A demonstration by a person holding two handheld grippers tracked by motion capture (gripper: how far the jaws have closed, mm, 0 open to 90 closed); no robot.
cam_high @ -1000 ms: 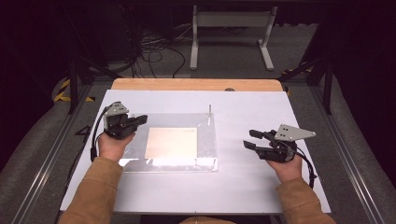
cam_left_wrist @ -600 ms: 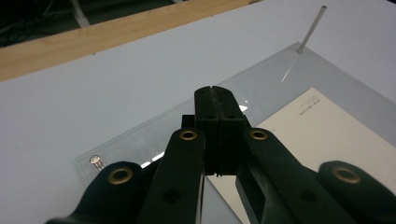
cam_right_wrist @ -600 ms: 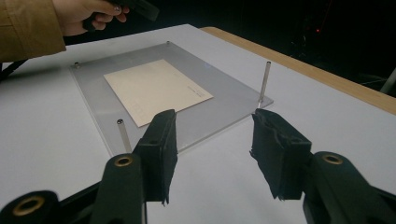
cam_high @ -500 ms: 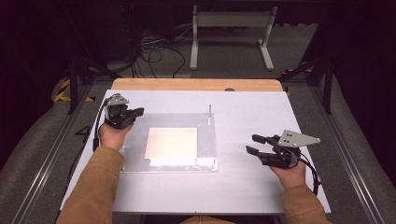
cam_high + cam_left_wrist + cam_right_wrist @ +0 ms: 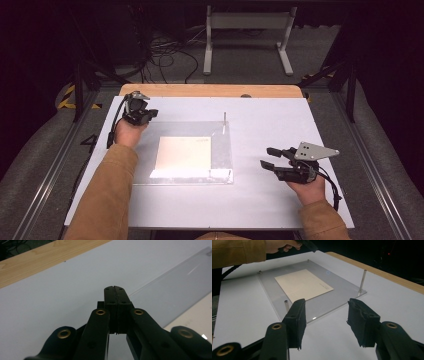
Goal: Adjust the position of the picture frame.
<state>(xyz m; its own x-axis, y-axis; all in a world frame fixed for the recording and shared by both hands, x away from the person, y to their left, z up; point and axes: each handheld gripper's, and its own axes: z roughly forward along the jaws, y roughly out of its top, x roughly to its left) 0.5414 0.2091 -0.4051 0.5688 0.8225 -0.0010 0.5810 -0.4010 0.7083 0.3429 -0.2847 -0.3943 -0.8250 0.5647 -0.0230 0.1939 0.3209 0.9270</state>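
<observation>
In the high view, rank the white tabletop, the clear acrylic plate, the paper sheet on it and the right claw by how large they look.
1. White tabletop
2. Clear acrylic plate, lying on the tabletop
3. Paper sheet, inside the plate's outline
4. Right claw, smallest even though it sits somewhat nearer the camera
</observation>
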